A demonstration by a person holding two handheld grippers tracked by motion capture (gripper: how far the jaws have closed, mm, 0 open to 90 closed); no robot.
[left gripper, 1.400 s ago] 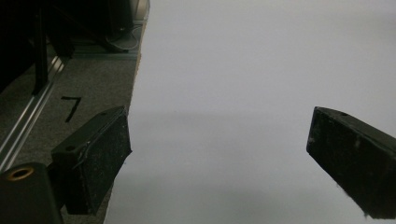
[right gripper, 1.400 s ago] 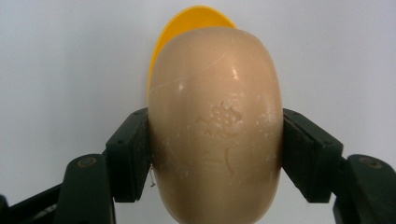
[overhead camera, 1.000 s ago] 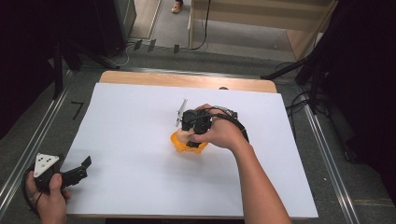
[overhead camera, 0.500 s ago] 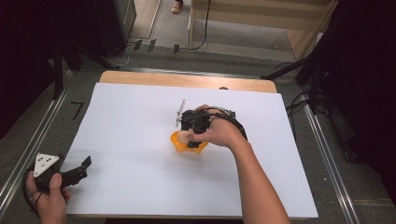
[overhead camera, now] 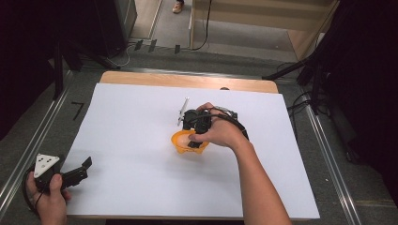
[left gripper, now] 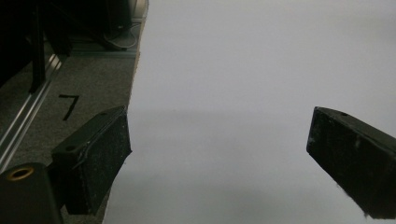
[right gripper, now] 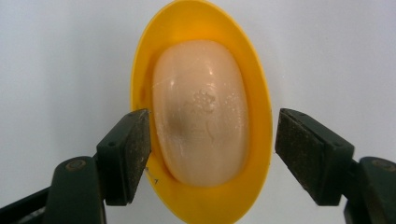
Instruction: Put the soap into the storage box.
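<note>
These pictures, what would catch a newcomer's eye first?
The yellow oval dish stands out at once near the middle of the white table, with a pale, glossy bar of soap lying in it. The right gripper hovers over it, its fingers open on either side. The left gripper sits open at the table's near left corner.

One sign can be read: a black mark in the shape of the number 7 (left gripper: 68, 106), on the grey carpet floor (left gripper: 88, 88) beside the white table sheet (left gripper: 261, 93). In the left gripper view it stands just above and left of the left jaw. In the high view the same mark (overhead camera: 77, 110) lies well ahead of the left gripper (overhead camera: 80, 169).
</note>
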